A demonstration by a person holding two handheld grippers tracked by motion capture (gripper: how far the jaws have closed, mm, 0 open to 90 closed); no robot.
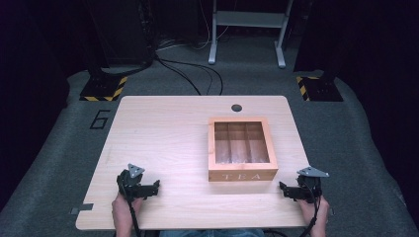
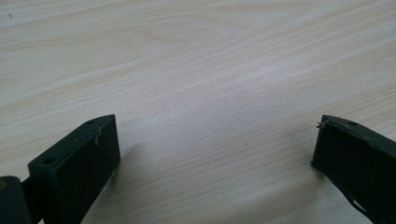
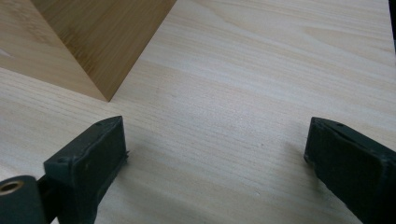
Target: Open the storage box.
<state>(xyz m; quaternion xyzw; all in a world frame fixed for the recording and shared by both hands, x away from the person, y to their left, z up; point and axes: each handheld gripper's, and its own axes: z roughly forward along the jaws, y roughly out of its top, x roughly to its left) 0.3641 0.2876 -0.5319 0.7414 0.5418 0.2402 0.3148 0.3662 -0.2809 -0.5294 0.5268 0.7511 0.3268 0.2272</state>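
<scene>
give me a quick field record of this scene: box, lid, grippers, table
box: wooden tea box marked TEA, right of table centre
lid: shut, clear pane, three compartments, contents unclear
left gripper: open, nothing between the jaws, near front edge
right gripper: open, nothing between the jaws, beside box corner, apart from it
table: light wood

The high view looked forward and down from above the near edge of the pale wooden table [image 1: 163,133], whereas both gripper views skimmed that tabletop closely, the right one sharing a corner of the glass-lidded wooden tea box [image 3: 98,42] [image 1: 242,148].
</scene>
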